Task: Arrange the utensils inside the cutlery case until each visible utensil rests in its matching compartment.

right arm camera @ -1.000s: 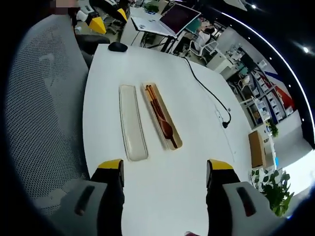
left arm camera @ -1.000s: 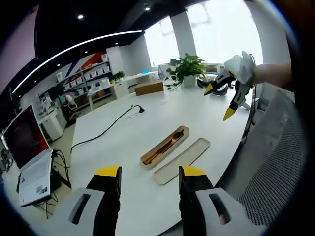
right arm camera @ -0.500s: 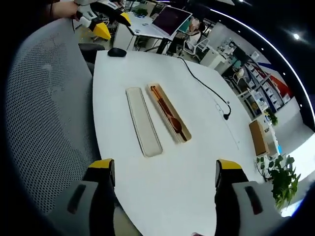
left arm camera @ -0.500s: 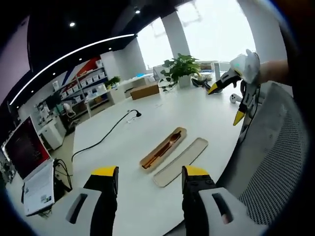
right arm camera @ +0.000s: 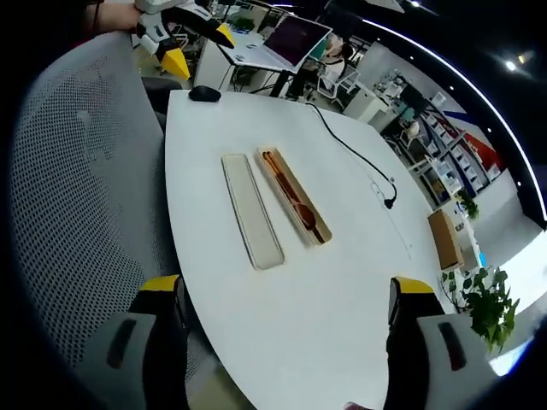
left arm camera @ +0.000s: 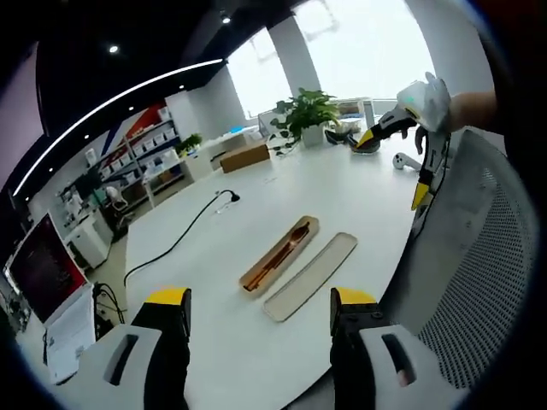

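both tongs (left arm camera: pixel 261 307) (right arm camera: pixel 286 295) open w/ nothing held; no legible writing on cutlery case (right arm camera: pixel 293 196) or lid (right arm camera: pixel 251 211).

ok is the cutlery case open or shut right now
Open. The lid lies flat on the table beside the case, and wooden utensils show inside it.

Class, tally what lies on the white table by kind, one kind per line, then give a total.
Open cutlery case, utensils inside: 1
Case lid: 1
Black cable: 1
Computer mouse: 1
Cardboard box: 1
Potted plant: 1
Total: 6
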The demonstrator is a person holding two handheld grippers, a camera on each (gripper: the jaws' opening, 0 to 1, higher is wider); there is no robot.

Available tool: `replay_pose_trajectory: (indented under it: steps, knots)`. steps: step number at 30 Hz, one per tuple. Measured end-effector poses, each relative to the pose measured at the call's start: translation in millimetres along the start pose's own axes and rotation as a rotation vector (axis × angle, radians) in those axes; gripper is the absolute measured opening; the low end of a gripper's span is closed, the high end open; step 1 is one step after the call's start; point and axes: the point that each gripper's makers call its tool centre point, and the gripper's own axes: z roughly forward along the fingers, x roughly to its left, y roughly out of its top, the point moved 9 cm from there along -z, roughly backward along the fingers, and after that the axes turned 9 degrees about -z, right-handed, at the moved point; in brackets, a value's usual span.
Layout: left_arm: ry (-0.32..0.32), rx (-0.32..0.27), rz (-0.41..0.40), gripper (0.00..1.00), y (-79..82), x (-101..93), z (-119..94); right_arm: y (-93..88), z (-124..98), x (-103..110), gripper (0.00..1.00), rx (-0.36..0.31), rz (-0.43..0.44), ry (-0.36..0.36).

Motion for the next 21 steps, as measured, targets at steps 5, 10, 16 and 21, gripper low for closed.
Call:
replay_pose_trajectory:
  steps: [5, 10, 16, 21]
  knots:
    - [-0.054, 0.037, -0.026, 0.79, -6.5, 2.5, 3, -4.1, 0, 2, 0.99, -0.004, 0.014, 0.013]
    - [-0.092, 0.088, 0.01, 0.92, -12.9, 11.3, 9, -9.6, 3, 4, 0.99, 0.005, 0.02, 0.045]
    - [-0.22, 0.128, -0.014, 1.0, -15.1, 13.5, 24, -14.6, 16, 3, 0.99, 0.008, 0.034, 0.102]
    - [-0.292, 0.176, 0.08, 1.0, -15.0, 11.9, 44, -22.2, 27, 1, 0.99, 0.024, 0.009, 0.131]
